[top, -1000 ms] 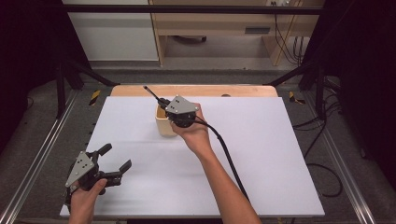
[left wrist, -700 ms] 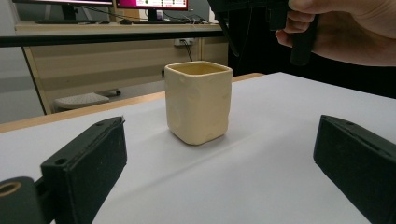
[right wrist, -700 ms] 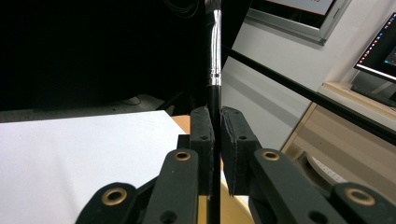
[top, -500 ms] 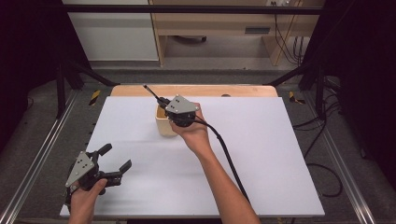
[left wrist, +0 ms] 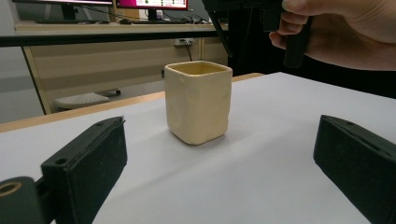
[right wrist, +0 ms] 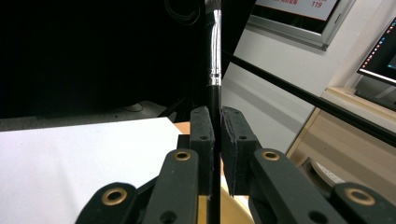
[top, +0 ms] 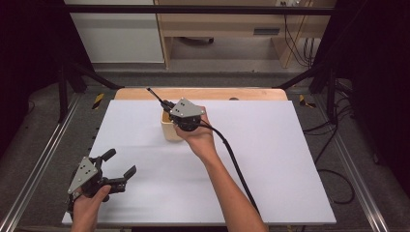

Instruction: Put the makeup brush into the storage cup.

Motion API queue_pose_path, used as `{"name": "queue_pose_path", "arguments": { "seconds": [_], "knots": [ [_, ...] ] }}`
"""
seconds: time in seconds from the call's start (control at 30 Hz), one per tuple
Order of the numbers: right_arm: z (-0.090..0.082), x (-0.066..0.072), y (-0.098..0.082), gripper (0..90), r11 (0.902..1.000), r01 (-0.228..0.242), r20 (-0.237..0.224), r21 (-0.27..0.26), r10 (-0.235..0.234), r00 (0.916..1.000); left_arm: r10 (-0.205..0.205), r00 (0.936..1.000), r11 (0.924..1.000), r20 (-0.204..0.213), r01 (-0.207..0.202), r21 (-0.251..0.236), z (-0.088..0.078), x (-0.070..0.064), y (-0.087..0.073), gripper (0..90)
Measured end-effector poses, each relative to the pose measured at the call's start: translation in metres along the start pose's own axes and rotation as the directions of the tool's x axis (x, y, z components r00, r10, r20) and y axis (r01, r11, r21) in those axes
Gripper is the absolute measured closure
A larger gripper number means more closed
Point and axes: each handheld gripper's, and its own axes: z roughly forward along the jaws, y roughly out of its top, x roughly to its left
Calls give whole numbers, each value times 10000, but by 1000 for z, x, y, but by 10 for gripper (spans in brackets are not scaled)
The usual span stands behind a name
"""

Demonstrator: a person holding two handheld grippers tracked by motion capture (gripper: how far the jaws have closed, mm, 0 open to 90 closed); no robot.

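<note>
Jaws of right gripper [right wrist: 217, 135] clamp a thin pen [right wrist: 214, 60].

cup [left wrist: 198, 102]: cream | pen [right wrist: 214, 93]: black, silver band | table [top: 290, 159]: white | tongs [right wrist: 217, 135]: black

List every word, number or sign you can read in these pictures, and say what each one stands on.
"119": on the framed screen at the top of the right gripper view.
The red line of text beside that number: too blurred to read.
The monitors at the top of the left gripper view: too small to read.
The cup: no writing on it.
</note>
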Motion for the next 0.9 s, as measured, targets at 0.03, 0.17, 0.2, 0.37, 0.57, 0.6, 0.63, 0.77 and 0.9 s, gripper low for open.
{"name": "queue_pose_path", "arguments": {
  "seconds": [0.03,0.17,0.2,0.37,0.57,0.6,0.63,0.77,0.9],
  "knots": [
    [0,0,0,836,10000,-22,12,-15,22,10000,5,10000,10000,3,-5,0,0,0,0,25],
    [0,-1,2,837,10000,-31,7,-50,31,10000,11,10000,10000,20,-11,0,0,-1,0,24],
    [1,0,2,837,10000,-26,-10,-52,26,10000,6,10000,10000,22,-6,1,0,-1,0,24],
    [4,2,1,837,10000,-49,-53,-75,48,10000,0,10000,10000,23,0,-16,0,-1,0,24],
    [8,3,2,837,9999,-76,-109,-124,75,9999,-32,10000,10000,13,32,-50,0,0,0,25],
    [9,3,2,837,9999,-79,-110,-125,78,9999,-7,10000,10000,17,7,-27,0,0,0,25],
    [9,3,2,837,9999,-75,-123,-128,74,9999,-10,10000,10000,11,10,-29,-1,0,0,24],
    [9,3,1,837,9999,-105,-83,-97,104,9999,-17,10000,10000,13,17,-59,-1,0,1,24],
    [9,2,1,837,9998,-138,-73,-145,137,9999,-4,10000,10000,1,4,-43,-2,-1,1,25]
  ]
}}
